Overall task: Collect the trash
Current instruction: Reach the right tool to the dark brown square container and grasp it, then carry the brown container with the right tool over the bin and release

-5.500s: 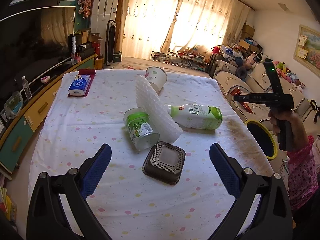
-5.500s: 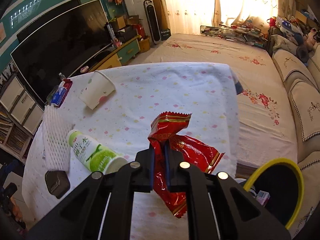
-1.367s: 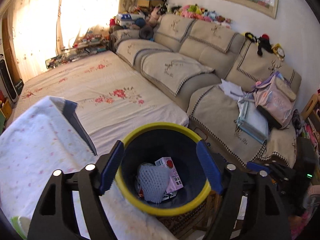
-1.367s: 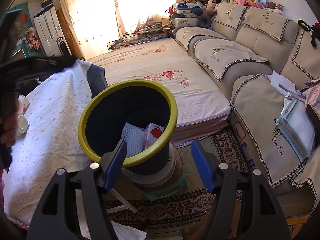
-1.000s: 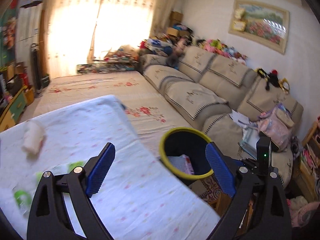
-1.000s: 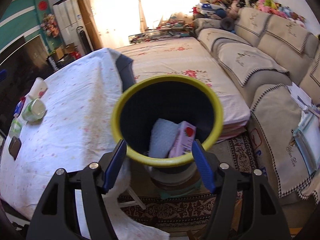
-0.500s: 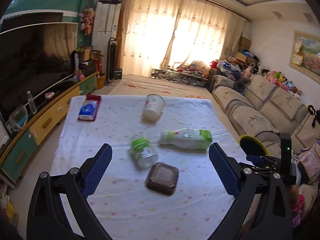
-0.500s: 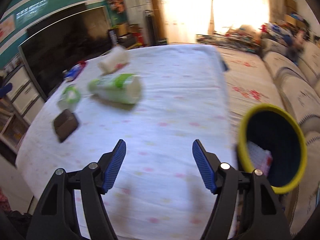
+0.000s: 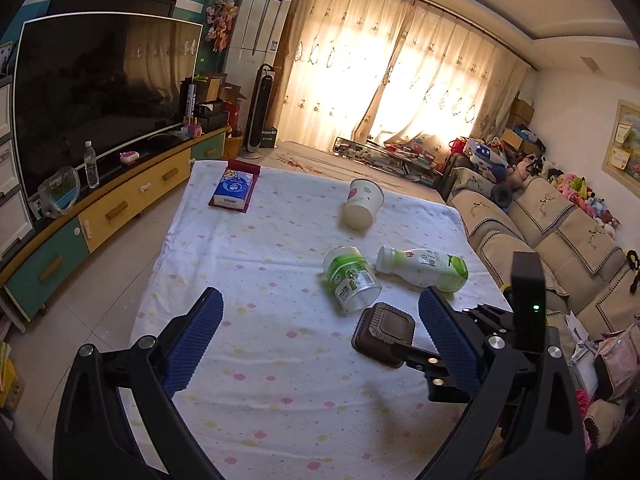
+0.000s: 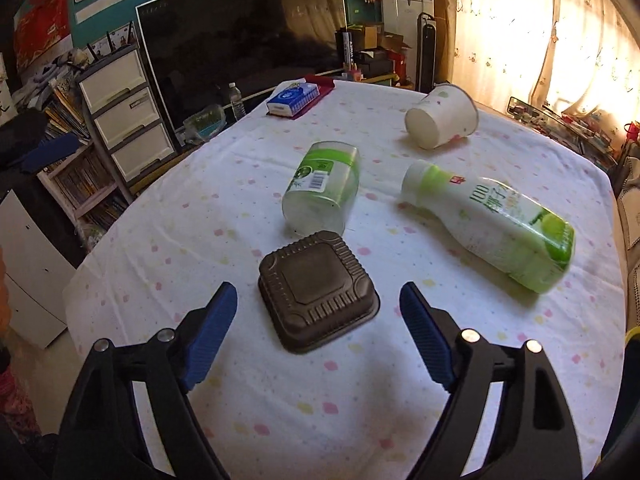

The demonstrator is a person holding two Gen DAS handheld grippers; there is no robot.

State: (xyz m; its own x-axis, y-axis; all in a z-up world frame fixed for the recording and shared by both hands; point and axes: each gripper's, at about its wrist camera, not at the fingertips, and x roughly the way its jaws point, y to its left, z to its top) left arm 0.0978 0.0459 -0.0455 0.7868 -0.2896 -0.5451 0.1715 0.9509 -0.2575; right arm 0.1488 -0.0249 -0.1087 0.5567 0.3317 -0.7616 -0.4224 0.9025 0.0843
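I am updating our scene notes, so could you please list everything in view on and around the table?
Table: one, white cloth with pastel spots, centre.
Black tray: one, upside down, nearest the right gripper.
Clear jar: one, green label, on its side behind the tray.
Milk bottle: one, white and green, lying right of the jar.
Paper cup: one, white, tipped over at the far side.
Tissue pack: one, blue, far corner on a red mat.
Television: one, black, along the wall.
Sofa: one, beige, beside the table.
Left gripper: open, empty.
Right gripper: jaws just opened wider, empty, in front of the tray.
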